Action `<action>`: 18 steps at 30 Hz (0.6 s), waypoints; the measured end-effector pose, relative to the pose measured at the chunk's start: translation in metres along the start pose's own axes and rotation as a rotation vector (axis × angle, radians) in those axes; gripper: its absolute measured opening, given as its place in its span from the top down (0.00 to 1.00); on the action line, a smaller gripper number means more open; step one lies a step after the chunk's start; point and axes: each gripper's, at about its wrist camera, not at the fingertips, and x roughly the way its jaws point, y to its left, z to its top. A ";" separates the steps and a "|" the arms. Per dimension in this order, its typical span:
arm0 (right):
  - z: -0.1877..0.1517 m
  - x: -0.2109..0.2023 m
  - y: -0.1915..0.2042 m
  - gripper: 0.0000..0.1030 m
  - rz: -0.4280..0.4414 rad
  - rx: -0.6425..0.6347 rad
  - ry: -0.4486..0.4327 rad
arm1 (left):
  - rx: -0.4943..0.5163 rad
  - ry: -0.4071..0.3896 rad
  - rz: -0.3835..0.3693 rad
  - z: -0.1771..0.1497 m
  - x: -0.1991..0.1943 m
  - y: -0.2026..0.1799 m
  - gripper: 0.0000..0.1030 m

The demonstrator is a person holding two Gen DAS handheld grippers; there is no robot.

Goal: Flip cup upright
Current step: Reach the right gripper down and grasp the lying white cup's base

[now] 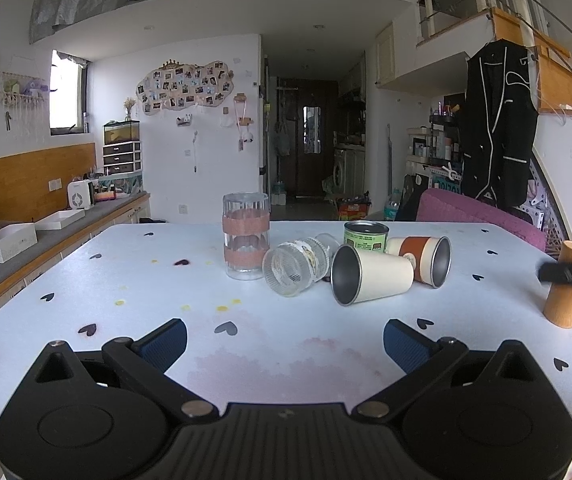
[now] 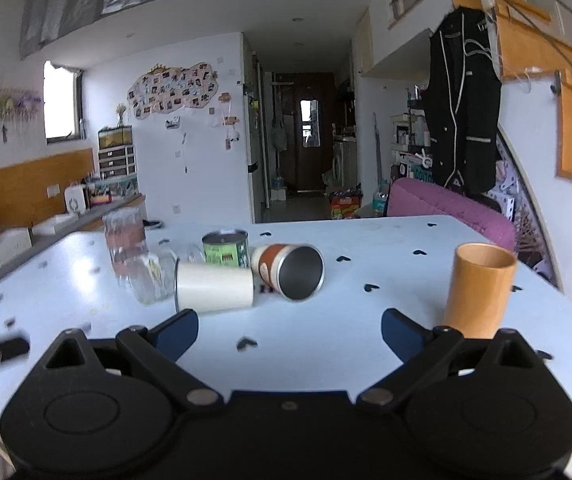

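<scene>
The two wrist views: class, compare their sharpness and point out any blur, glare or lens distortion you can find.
Left wrist view: mostly sharp, cream cup crisp; only the right hand-held gripper at the wooden cup is smeared. Right wrist view: softer, banded glass motion-blurred, window blown out, sheen on the table. Both bow straight lines with dark fisheye corners.

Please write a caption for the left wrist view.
Open left gripper faces three toppled cups beside an upright glass.
</scene>
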 end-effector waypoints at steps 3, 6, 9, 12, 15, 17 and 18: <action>0.013 0.029 0.001 0.08 0.021 0.065 0.037 | -0.004 0.004 0.004 -0.003 0.004 0.005 0.00; 0.023 0.062 0.006 0.10 0.033 0.117 0.082 | -0.008 0.009 0.010 -0.006 0.005 0.010 0.00; 0.030 0.096 0.014 0.11 0.024 0.173 0.127 | -0.010 0.014 0.014 -0.009 0.007 0.016 0.00; 0.036 0.136 0.019 0.12 0.023 0.271 0.202 | -0.015 0.017 0.020 -0.013 0.009 0.022 0.00; 0.039 0.175 0.028 0.14 0.012 0.356 0.272 | -0.022 0.021 0.028 -0.016 0.011 0.030 0.00; 0.039 0.198 0.035 0.14 -0.022 0.381 0.299 | -0.027 0.026 0.038 -0.019 0.012 0.037 0.00; 0.039 0.209 0.037 0.15 -0.051 0.392 0.311 | -0.029 0.028 0.043 -0.020 0.013 0.040 0.00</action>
